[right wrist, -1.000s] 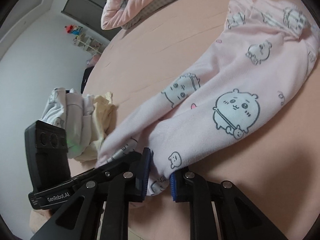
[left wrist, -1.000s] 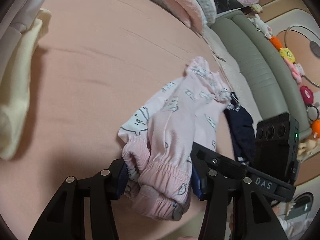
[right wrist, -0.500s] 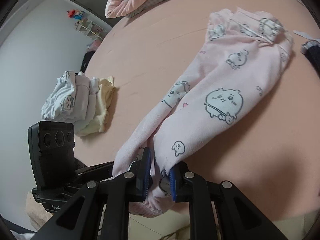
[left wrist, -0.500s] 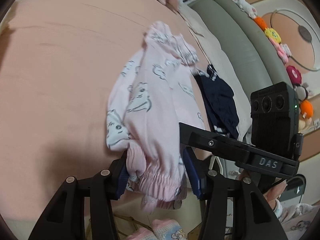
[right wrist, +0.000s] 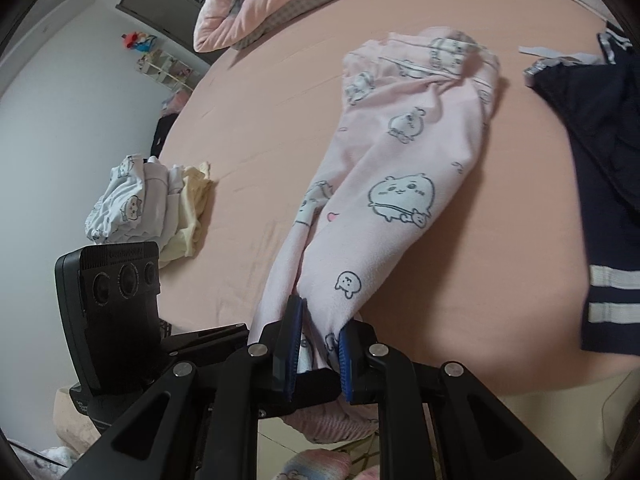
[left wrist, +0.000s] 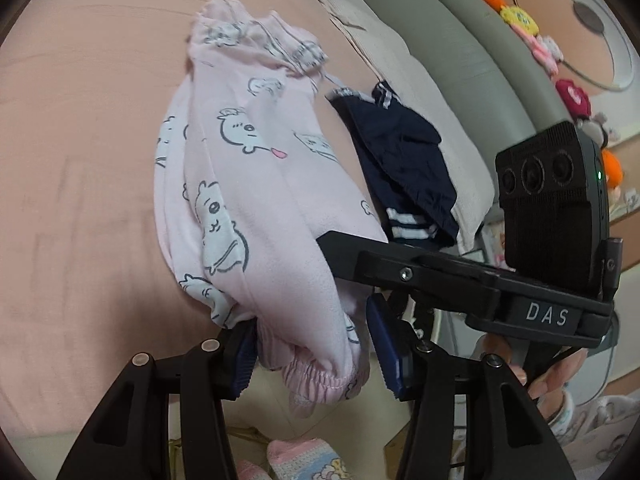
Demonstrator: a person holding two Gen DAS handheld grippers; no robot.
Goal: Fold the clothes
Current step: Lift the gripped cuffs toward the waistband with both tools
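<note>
At the bed's near edge we clamp both cuffs of the pink pajama pants [right wrist: 384, 184]: left gripper [left wrist: 312, 354] on 1 gathered cuff, right gripper [right wrist: 318, 354] on the other. Beyond, the legs lie along the pink bed [right wrist: 260, 120], with navy clothes [left wrist: 400, 152] beside and folded clothes [right wrist: 156, 204] farther left

Left gripper [left wrist: 312, 344] angled downward, jaws clamped on bunched pink cloth, right gripper [right wrist: 318, 354] likewise tilted down, jaws pinched narrow, fingertips [left wrist: 548, 380] gripping its handle
</note>
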